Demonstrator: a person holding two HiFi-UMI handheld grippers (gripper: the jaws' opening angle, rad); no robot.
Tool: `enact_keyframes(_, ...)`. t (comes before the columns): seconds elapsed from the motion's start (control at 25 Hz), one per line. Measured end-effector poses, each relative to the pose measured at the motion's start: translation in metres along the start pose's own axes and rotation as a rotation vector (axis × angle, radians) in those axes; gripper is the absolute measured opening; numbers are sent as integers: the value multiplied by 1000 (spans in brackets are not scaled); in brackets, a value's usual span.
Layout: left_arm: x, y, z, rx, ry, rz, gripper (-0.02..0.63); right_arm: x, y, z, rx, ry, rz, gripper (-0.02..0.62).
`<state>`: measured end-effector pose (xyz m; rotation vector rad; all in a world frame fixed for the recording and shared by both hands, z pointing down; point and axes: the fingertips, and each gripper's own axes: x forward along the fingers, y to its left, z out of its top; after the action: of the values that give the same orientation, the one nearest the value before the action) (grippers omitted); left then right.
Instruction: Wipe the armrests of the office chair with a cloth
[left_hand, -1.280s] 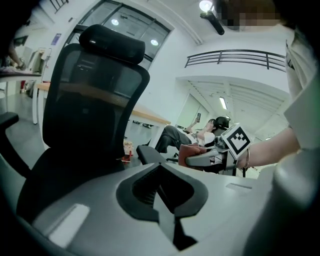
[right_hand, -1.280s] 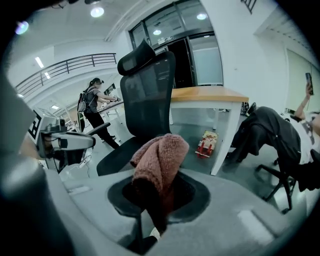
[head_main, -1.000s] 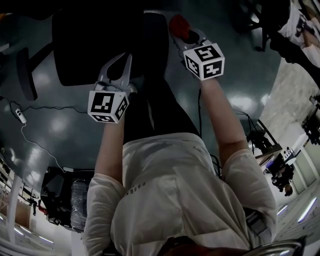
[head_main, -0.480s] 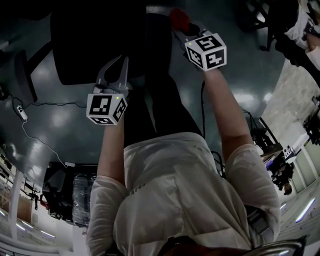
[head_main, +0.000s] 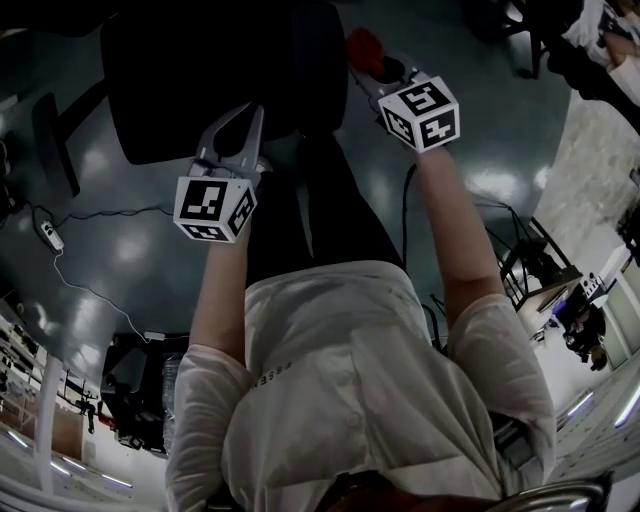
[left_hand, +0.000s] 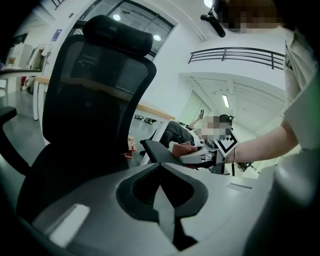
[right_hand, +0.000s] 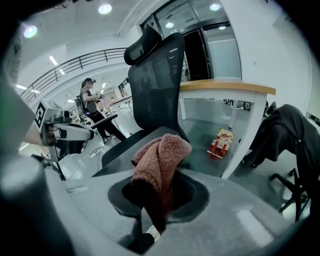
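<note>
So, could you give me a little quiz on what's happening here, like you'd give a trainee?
1. Which gripper grips the reddish-pink fuzzy cloth?
2. True or false: the left gripper has its jaws wide apart.
3. What do both grippers face? A) a white sofa B) the black mesh-backed office chair C) a bicycle

Key: 1, the right gripper. 2, false: its jaws are together with nothing between them. 3, B.

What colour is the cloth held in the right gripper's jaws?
The cloth is dusty pink-red; the right gripper view shows it best.
</note>
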<state>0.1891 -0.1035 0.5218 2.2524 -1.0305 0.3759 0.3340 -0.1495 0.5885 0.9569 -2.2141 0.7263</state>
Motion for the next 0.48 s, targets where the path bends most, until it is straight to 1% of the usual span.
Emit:
enact_keyframes(0.28,-25,-15,-12,24,7,-43,17,-28,36,-30,32,8,-31,55)
enact_keyframes(0.48,-48,-18,-19,37,-2,-77,17,-39,71,-53,66,15,-66,55)
